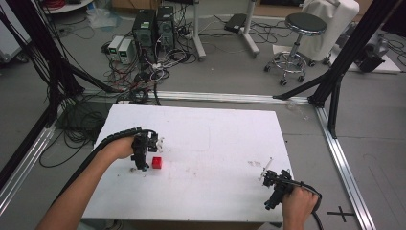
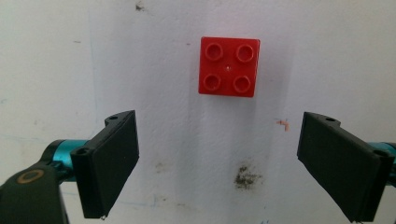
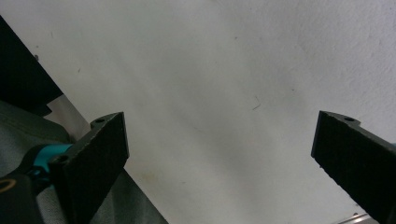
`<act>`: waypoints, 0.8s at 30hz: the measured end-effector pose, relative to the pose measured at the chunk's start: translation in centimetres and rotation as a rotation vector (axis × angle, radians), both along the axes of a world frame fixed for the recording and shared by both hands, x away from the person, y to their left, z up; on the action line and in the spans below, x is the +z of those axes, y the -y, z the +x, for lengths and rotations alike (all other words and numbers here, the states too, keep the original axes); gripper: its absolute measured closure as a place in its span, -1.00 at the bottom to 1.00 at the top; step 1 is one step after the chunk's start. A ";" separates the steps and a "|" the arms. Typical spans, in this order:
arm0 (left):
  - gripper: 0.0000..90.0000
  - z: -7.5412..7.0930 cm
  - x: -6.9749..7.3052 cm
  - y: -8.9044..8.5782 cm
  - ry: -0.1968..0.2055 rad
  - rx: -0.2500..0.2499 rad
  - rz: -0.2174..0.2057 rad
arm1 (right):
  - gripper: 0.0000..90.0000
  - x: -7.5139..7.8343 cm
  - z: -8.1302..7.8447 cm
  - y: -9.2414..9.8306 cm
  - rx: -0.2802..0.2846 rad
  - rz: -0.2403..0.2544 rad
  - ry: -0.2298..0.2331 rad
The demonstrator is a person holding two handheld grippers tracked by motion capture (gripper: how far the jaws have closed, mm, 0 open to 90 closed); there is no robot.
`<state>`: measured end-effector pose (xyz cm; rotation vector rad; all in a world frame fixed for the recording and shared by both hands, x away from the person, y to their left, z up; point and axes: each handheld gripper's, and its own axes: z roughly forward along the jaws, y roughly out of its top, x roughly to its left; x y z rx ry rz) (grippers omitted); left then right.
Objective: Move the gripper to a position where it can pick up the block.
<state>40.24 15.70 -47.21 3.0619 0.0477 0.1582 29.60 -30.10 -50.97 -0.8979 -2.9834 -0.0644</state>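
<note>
Grippers spread wide over white table (image 1: pixel 215 134): left gripper (image 2: pixel 219 158) just short of red brick (image 2: pixel 229 66); right gripper (image 3: pixel 219 158) empty near table's edge.

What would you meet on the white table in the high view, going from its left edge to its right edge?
left gripper → red brick → right gripper

Floor beyond the table's far edge: round black stool (image 1: pixel 304 23), two computer towers (image 1: pixel 154 28), apparently tangled cables (image 1: pixel 143 76).
</note>
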 end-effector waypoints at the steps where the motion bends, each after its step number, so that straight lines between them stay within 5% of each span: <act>1: -0.71 0.2 -0.2 0.2 -0.007 -0.001 0.006 | -0.93 0.0 0.0 0.0 0.000 0.000 0.000; 24: -0.73 0.9 -3.7 3.1 -0.086 -0.107 0.068 | -0.93 -0.1 0.0 0.0 0.012 0.005 0.001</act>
